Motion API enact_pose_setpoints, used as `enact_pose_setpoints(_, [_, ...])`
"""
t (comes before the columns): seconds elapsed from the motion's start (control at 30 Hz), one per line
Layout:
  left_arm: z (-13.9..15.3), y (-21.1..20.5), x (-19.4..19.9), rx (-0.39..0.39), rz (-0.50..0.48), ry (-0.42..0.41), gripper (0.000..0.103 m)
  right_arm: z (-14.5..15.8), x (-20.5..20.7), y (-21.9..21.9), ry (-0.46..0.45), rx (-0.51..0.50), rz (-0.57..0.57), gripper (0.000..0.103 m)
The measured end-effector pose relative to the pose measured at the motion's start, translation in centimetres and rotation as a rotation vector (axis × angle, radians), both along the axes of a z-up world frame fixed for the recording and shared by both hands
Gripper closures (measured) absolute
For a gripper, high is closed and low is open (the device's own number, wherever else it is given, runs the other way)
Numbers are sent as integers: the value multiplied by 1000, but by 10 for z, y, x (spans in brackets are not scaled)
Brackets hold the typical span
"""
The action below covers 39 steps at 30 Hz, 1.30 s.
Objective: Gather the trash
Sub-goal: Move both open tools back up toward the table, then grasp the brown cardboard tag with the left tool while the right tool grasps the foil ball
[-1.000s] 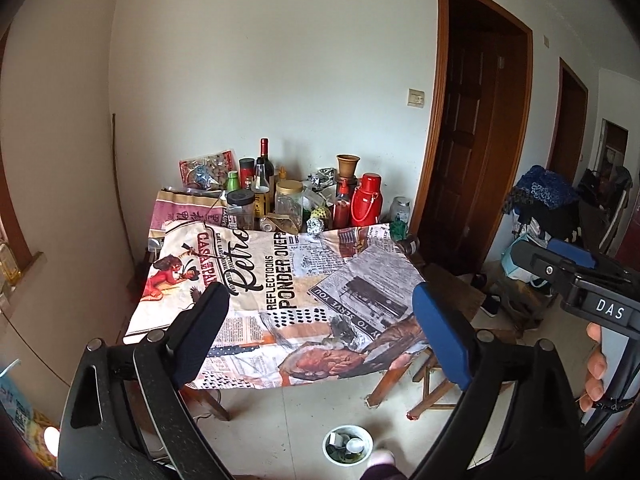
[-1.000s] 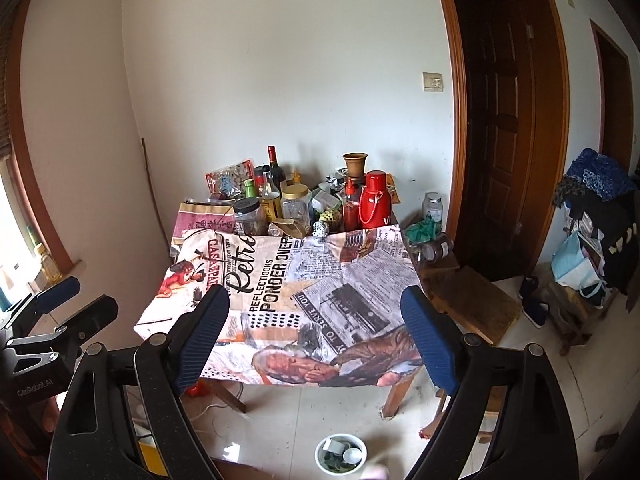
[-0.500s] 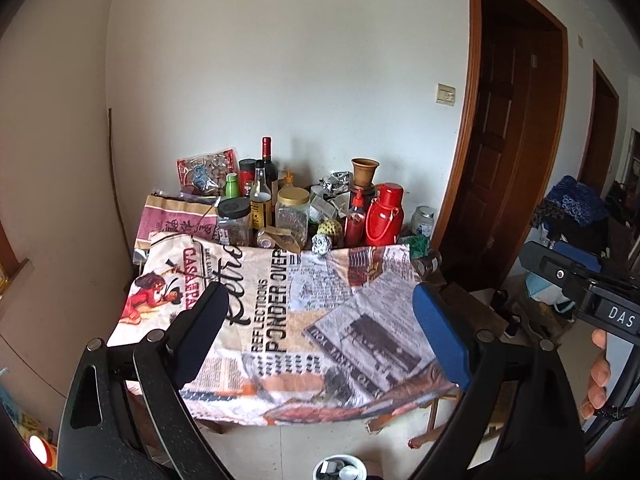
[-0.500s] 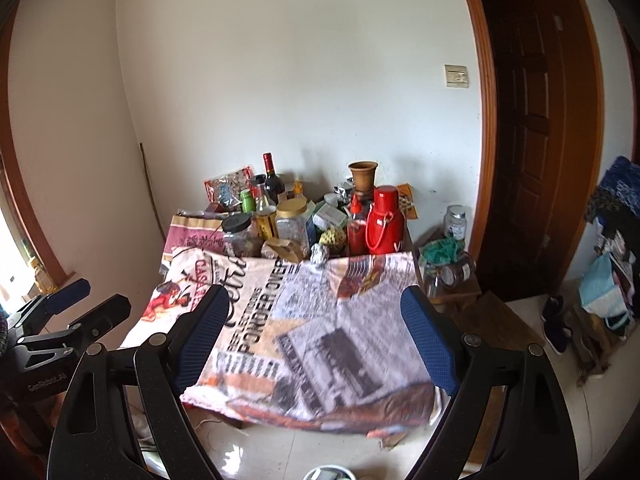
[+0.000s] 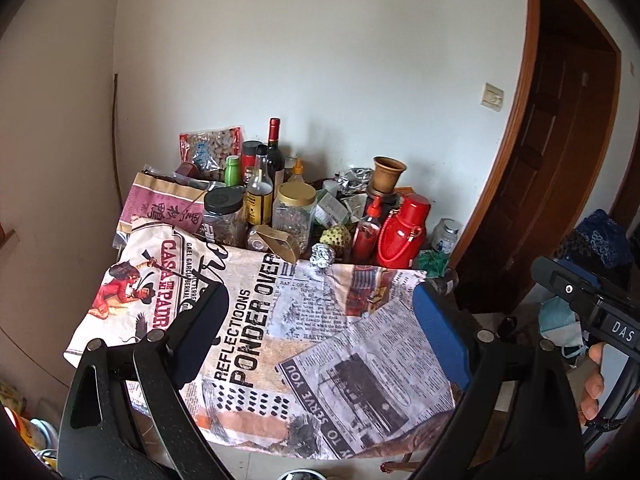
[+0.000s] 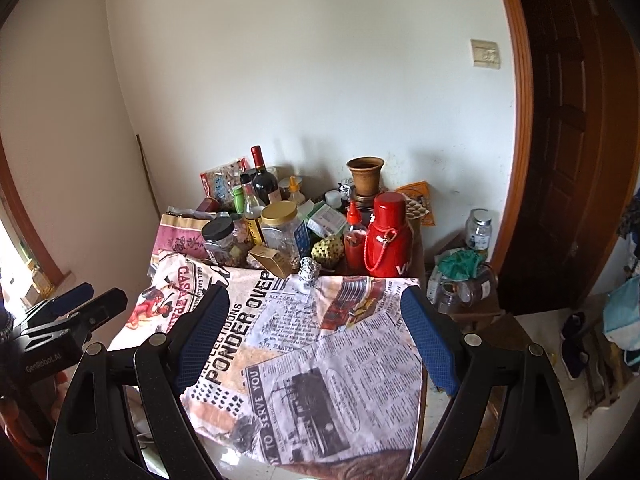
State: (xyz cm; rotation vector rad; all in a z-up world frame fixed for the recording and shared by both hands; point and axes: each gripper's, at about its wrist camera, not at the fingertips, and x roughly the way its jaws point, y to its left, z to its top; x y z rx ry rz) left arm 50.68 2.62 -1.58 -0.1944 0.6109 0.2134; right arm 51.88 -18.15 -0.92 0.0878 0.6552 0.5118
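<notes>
A crumpled foil ball [image 5: 322, 255] [image 6: 308, 270] lies at the far edge of the newspaper-print tablecloth [image 5: 288, 344] [image 6: 320, 360], beside a folded brown card box [image 5: 280, 242] [image 6: 269, 259]. My left gripper [image 5: 320, 336] is open and empty, held above the near part of the table. My right gripper [image 6: 314, 336] is open and empty too, at about the same distance. A white bin's rim [image 5: 298, 475] shows at the bottom edge on the floor.
Bottles, jars [image 5: 294, 216], a red thermos [image 5: 402, 230] [image 6: 387, 236], a clay vase [image 6: 365, 178] and a snack bag [image 5: 210, 152] crowd the table's back against the wall. A side stool with glass jars [image 6: 464, 280] and a dark wooden door [image 6: 568, 140] stand at the right.
Both grippers have risen and moved closer to the table. The floor bin has dropped almost out of view. Both stay open.
</notes>
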Motion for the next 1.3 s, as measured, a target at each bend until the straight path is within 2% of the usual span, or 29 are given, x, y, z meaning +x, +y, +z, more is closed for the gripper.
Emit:
enact_pose_setpoints(0.2, [-16, 28, 43, -8, 10, 43, 10, -12, 41, 25, 42, -9, 3, 17])
enact_pose_setpoints(0.47, [-31, 85, 125, -15, -80, 88, 10, -33, 104, 75, 121, 11, -59, 17])
enact_pose_setpoints(0.63, [-56, 120, 176, -102, -120, 148, 10, -60, 148, 106, 202, -30, -80, 17])
enact_pose_setpoints(0.8, [-106, 152, 229, -210, -136, 265, 10, -99, 183, 127, 275, -64, -103, 17])
enact_pose_setpoints(0.97, [-166, 171, 272, -375, -129, 354, 10, -143, 213, 139, 375, -69, -101, 18])
enact_pose_setpoints(1.17, [-223, 177, 315, -483, -128, 408, 10, -187, 243, 151, 459, -39, -84, 19])
enact_pose_setpoints(1.3, [-252, 183, 341, -530, -110, 407, 10, -212, 260, 163, 512, -17, -62, 31])
